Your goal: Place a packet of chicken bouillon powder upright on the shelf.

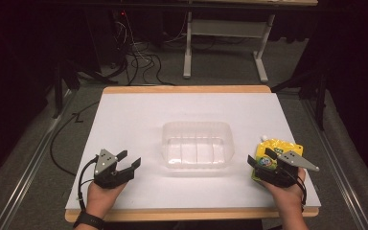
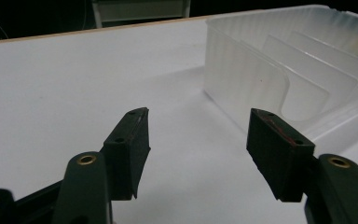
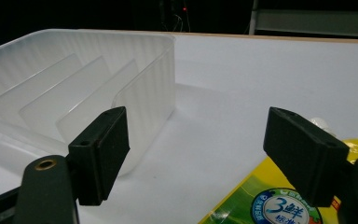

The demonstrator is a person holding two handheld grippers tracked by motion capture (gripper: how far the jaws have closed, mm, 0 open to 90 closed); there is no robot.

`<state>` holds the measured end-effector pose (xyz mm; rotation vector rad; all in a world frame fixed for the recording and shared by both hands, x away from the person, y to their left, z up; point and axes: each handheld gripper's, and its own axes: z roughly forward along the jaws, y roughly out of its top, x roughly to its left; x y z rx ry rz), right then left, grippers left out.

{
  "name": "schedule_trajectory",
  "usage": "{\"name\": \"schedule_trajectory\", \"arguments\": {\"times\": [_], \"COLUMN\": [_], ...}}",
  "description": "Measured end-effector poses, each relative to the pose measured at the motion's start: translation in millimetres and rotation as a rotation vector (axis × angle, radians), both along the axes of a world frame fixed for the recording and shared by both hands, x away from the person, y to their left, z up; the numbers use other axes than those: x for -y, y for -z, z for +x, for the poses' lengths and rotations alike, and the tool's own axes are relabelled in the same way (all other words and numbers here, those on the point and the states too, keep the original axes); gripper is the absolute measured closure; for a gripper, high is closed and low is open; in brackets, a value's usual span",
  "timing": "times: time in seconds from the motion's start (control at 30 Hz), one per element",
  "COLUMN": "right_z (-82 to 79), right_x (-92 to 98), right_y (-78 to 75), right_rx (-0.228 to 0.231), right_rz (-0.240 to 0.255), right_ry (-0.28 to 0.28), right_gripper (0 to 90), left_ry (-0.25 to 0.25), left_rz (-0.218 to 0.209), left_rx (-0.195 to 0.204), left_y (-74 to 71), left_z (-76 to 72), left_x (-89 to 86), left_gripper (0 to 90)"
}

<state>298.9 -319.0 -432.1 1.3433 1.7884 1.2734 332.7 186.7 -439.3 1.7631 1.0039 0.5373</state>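
A clear plastic bin point(image 1: 197, 147) with upright dividers sits at the middle of the white board; it also shows as the bin point(image 2: 279, 70) and the bin point(image 3: 98, 84) in the gripper views. A yellow pouch point(image 1: 274, 149) with a white spout lies flat to its right, partly under my right gripper point(image 1: 261, 158). That gripper point(image 3: 196, 149) is open, hovering over the pouch point(image 3: 279, 205). My left gripper point(image 1: 129, 159) is open at the bin's left, with nothing between its fingers point(image 2: 130, 140).
The white board point(image 1: 139, 110) rests on a wooden tabletop point(image 1: 187, 89). Beyond it lie cables point(image 1: 139, 62) on the floor and a white table frame point(image 1: 225, 43). Dark stands point(image 1: 311, 86) flank the far corners.
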Motion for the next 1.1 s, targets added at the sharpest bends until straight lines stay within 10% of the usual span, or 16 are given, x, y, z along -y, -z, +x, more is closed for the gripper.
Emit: {"name": "schedule_trajectory", "arguments": {"times": [0.47, 0.77, 1.1], "right_z": [-0.4, -2.2, -11.9], "right_x": [-1.7, 7.4, 42.9], "right_y": [2.2, 3.1, 4.9], "right_rx": [-0.011, -0.022, -0.054], "right_rz": [-0.011, -0.021, -0.020], "right_ry": [0.001, 0.036, 0.137], "right_gripper": [23.7, 26.2, 33.9], "left_ry": [0.018, -0.019, 0.003], "left_rz": [0.018, 0.120, 0.124], "left_rx": [0.002, -0.050, -0.094], "left_y": [1.4, 12.3, 28.7], "left_z": [1.2, 24.4, 49.0], "left_x": [6.1, 42.0, 81.6], "left_gripper": [43.2, 90.0, 90.0]}}
